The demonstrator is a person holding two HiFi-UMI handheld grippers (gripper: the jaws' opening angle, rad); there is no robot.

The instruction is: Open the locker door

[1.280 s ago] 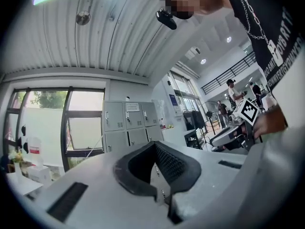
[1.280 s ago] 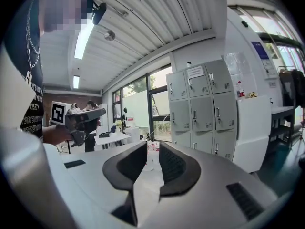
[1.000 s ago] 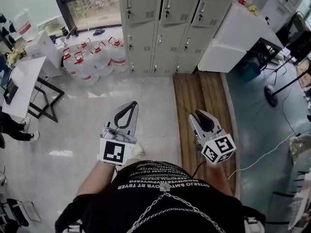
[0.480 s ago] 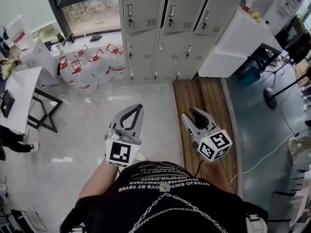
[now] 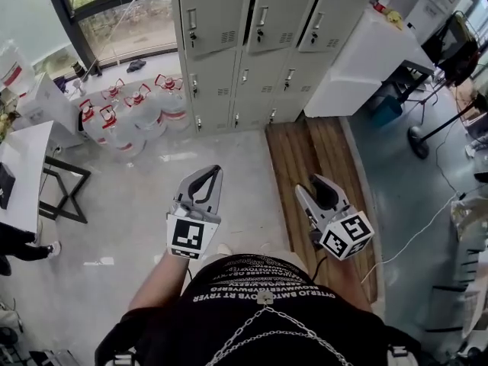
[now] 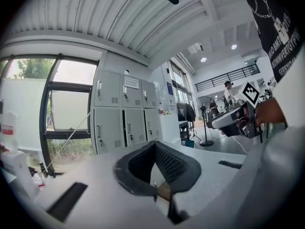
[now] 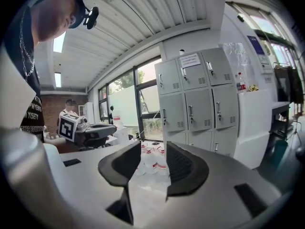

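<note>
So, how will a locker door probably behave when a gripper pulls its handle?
The locker door looks like flat painted sheet metal, so probably stiff and fairly light, swinging rather than bending. Its handle is a slim smooth bar, perhaps slippery. A lock below it may hold it shut.

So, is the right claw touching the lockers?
Apart. Head view: right claw, jaws opening and empty, hangs over the floor, far short of the lockers.

Pale glossy floor (image 5: 137, 197), wooden plank strip (image 5: 305, 158), large window (image 5: 114, 21), white counter (image 5: 358, 59).
</note>
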